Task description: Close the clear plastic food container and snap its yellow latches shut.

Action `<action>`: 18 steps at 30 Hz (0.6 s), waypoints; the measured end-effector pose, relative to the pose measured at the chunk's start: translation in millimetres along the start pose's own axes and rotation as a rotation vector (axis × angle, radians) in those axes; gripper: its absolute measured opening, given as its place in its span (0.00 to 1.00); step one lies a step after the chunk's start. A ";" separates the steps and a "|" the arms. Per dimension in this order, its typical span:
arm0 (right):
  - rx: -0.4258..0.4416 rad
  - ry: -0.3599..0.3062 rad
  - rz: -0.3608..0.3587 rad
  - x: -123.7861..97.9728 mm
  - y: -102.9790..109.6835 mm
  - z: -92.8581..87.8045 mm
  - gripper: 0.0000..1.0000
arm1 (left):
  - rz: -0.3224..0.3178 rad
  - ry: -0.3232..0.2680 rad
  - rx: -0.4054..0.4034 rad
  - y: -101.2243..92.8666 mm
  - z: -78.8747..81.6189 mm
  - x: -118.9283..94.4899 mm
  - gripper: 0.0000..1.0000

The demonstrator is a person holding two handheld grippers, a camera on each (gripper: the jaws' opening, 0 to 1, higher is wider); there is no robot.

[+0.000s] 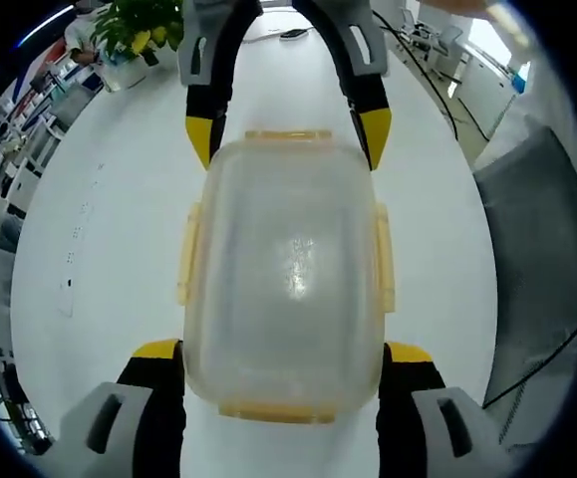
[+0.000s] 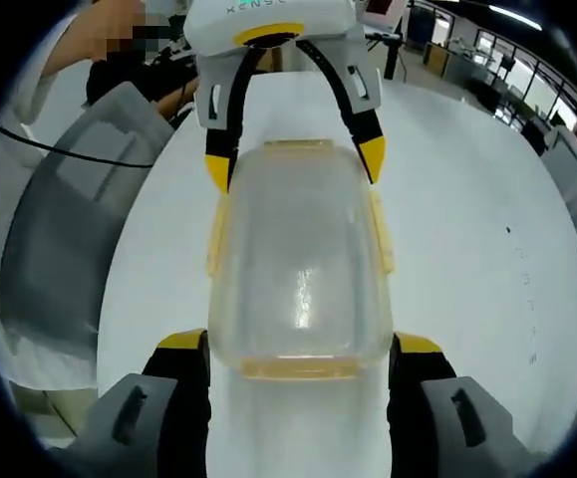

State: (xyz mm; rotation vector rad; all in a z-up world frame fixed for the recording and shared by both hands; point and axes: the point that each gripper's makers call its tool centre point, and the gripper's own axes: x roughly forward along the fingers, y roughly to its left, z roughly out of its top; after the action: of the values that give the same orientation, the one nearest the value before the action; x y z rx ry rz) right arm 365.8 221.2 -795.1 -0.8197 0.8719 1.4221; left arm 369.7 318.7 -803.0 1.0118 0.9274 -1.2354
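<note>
White table (image 1: 99, 229) spreads wide under everything, with a green plant (image 1: 139, 25) at its far edge and shelves beyond. On the table sits the clear plastic food container (image 1: 286, 274), right in the middle between the two grippers. Its lid is already lying on top. The left gripper (image 1: 283, 378) is spread wide, its yellow tips one on each side of the container's near end, beside it and not squeezing anything. The right gripper (image 2: 298, 373) reaches in from the container's other end in the same way, wide apart, tips beside the corners and holding nothing. Yellow latches (image 1: 383, 259) run along all four edges of the container. The two on the long sides seem to stick out a little, so they look not snapped yet; I cannot tell for sure about the end ones. I think the step now is pushing the latches down. To do it well, keep one gripper steady against the container so it does not slide on the smooth table. Press each latch flat against the container's wall, one at a time, and push straight so the lid stays level.
</note>
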 end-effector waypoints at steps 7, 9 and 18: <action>0.012 -0.013 -0.006 0.0 -14.3 1.1 0.70 | -0.005 0.022 0.016 16.3 -1.8 2.5 0.76; 0.014 -0.016 -0.007 0.0 -16.5 1.1 0.70 | -0.006 0.024 0.018 18.3 -1.7 2.9 0.76; 0.019 -0.016 -0.011 0.4 -22.2 2.0 0.70 | -0.008 0.035 0.026 25.8 -2.8 4.1 0.76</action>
State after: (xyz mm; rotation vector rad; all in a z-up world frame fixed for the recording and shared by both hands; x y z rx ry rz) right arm 388.0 223.1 -795.4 -0.7962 0.8666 1.4071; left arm 395.7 321.4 -805.2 1.0542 0.9461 -1.2426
